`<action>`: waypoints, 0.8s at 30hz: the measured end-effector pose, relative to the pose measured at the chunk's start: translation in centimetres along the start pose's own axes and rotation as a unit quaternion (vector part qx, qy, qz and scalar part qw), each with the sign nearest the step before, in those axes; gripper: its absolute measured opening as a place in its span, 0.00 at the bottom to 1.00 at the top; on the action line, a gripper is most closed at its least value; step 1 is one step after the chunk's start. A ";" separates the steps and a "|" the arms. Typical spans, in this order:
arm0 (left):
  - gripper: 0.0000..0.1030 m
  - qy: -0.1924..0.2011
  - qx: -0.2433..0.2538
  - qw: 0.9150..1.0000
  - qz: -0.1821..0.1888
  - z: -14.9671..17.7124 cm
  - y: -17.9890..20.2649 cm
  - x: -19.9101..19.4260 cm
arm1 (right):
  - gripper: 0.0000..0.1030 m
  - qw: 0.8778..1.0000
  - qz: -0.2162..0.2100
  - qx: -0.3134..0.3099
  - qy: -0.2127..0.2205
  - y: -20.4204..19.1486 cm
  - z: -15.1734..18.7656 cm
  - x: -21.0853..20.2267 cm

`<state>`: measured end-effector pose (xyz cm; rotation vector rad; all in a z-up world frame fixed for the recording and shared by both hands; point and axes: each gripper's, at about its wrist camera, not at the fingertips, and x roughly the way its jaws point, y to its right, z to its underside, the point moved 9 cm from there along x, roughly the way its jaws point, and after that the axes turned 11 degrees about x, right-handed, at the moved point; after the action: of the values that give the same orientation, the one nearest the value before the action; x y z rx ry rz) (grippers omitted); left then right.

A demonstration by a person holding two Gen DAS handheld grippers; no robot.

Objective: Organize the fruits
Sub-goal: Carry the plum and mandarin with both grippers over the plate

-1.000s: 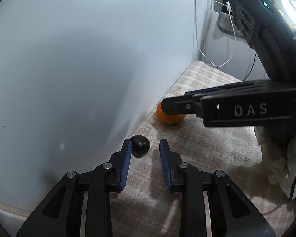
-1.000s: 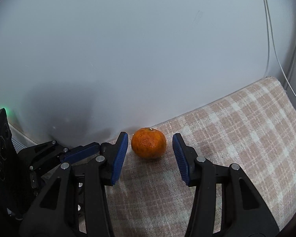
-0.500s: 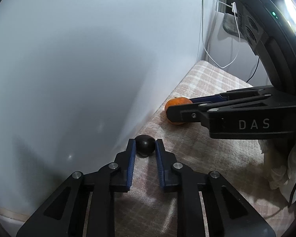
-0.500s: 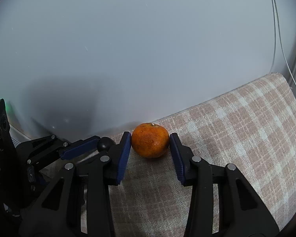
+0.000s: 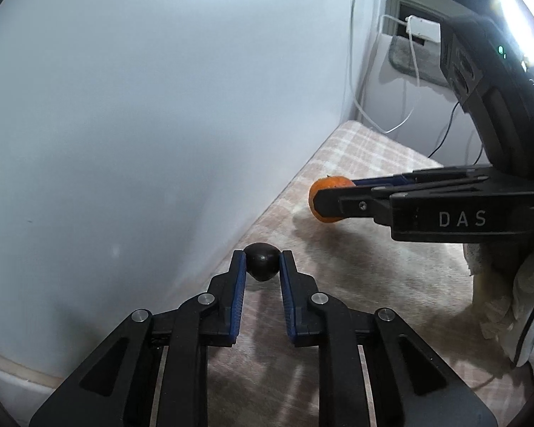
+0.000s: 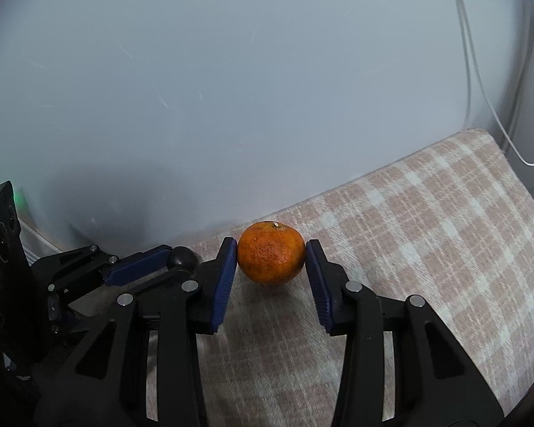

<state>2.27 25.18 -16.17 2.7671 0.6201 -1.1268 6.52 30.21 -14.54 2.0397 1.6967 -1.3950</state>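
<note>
My left gripper (image 5: 262, 262) is shut on a small dark round fruit (image 5: 262, 261), held at the fingertips just above the checked cloth (image 5: 366, 277) by the wall. My right gripper (image 6: 271, 257) is shut on an orange mandarin (image 6: 271, 257), lifted slightly off the cloth (image 6: 427, 235). In the left wrist view the mandarin (image 5: 324, 192) shows between the right gripper's fingers (image 5: 345, 203). In the right wrist view the dark fruit (image 6: 182, 257) and the left gripper's blue pad (image 6: 139, 268) show at the left.
A white wall (image 5: 142, 124) runs close along the left of the cloth. White cables (image 5: 409, 99) hang at the far end, next to a bright lamp (image 5: 523, 32). A crumpled white cloth (image 5: 516, 302) lies at the right. A cable (image 6: 480, 89) hangs by the wall.
Both grippers closed: the left on the dark fruit, the right on the mandarin. Both fruits have since risen a little off the cloth.
</note>
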 end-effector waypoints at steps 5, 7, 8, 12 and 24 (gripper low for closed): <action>0.17 0.010 0.002 1.000 0.015 -0.6 1.1 -0.9 | 0.40 1.000 0.010 0.011 0.020 1.1 0.7 -2.7; 0.17 0.016 0.004 1.000 0.020 -0.9 1.7 -1.2 | 0.40 0.999 0.014 0.019 0.026 1.6 1.1 -3.8; 0.17 0.021 0.006 0.999 0.026 -1.2 2.2 -1.6 | 0.40 0.999 0.017 0.023 0.029 1.9 1.3 -4.5; 0.17 0.036 0.015 0.998 0.041 -2.2 3.9 -2.6 | 0.40 0.998 0.023 0.032 0.040 2.8 2.1 -6.9; 0.17 0.063 0.046 0.991 0.113 -4.5 10.9 -3.9 | 0.40 0.989 0.083 0.059 0.105 5.3 4.0 -16.7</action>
<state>7.07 15.01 -10.96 2.9105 0.2605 -0.9629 9.88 14.20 -7.16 2.4064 1.5062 -1.2957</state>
